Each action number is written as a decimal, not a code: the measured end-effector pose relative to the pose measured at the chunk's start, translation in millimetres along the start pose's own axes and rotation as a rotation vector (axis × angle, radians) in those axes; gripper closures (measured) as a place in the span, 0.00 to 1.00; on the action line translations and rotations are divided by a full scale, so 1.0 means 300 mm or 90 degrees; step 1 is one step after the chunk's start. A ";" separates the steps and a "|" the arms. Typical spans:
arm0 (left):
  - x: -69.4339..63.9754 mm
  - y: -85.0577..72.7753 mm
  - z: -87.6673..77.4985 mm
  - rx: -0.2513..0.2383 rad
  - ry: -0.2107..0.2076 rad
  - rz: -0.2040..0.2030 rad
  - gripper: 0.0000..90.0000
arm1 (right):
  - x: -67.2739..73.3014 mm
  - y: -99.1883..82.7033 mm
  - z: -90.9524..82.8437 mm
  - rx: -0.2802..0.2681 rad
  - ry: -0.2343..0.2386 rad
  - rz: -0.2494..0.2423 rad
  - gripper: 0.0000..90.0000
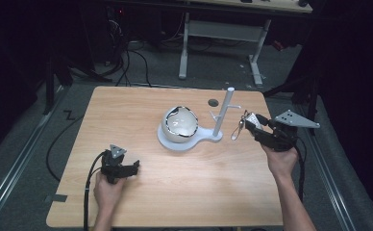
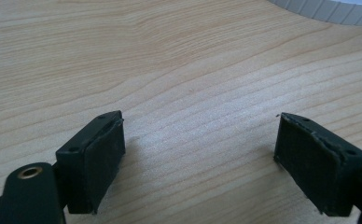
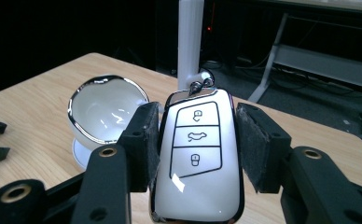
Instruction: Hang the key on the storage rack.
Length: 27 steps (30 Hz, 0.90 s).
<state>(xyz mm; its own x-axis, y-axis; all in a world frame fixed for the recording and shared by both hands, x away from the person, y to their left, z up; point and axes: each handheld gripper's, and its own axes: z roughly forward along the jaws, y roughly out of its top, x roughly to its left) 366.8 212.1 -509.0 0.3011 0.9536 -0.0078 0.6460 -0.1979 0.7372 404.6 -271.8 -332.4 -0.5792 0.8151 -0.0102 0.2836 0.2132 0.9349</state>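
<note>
We see the right tool (image 3: 198, 154) clamped on a white car key fob (image 3: 198, 163), its two black pads pressing the fob's long sides so that the three button icons face the camera that rides on it. In the high view the same tool (image 1: 251, 124) is held above the right part of the desk (image 1: 127, 110), just right of a white stand (image 1: 190, 139). A metal ring with a clasp (image 1: 237, 129) hangs from the fob's far end, close to the stand's upright post (image 1: 224, 111) but apart from it as far as we can tell.

The stand's round base carries a glossy white bowl (image 1: 180, 123) with a chrome rim, tilted so its opening faces the person's side. In the right gripper view the bowl (image 3: 105, 109) looks hollow, and we make out only reflections on its inner wall; whether anything lies at the bottom we cannot tell.

The left tool (image 2: 200, 154) rests low over the bare wood at the near left of the desk, its jaws standing well apart with only wood grain between them. In the high view it (image 1: 135, 165) sits well apart from the stand.
</note>
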 end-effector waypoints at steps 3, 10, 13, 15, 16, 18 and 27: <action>0.000 0.000 0.000 0.000 0.000 0.000 0.18 | 0.001 0.016 0.003 -0.005 -0.001 -0.004 0.57; 0.000 0.000 0.000 0.000 0.000 0.000 0.18 | 0.000 0.041 0.014 -0.007 -0.008 -0.007 0.57; 0.000 0.000 0.000 0.000 0.000 0.000 0.18 | 0.000 0.049 0.013 -0.013 -0.007 -0.008 0.57; 0.000 0.000 0.000 0.000 0.000 0.000 0.18 | 0.001 0.052 0.013 -0.013 -0.007 -0.009 0.57; 0.000 0.000 0.000 0.000 0.000 0.000 0.18 | 0.001 0.058 0.011 -0.015 -0.006 -0.011 0.57; 0.000 0.000 0.000 0.000 0.000 0.000 0.18 | 0.001 0.069 0.008 -0.019 -0.006 -0.015 0.57; 0.000 0.000 0.000 0.000 0.000 0.000 0.18 | -0.005 0.116 0.000 -0.033 -0.004 -0.025 0.57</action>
<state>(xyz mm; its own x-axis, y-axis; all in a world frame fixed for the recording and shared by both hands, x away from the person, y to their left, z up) 366.8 212.1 -509.1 0.3011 0.9536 -0.0075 0.6457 -0.1981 0.7374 415.4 -265.6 -299.9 -0.5838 0.8104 -0.0490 0.2208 0.2166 0.9509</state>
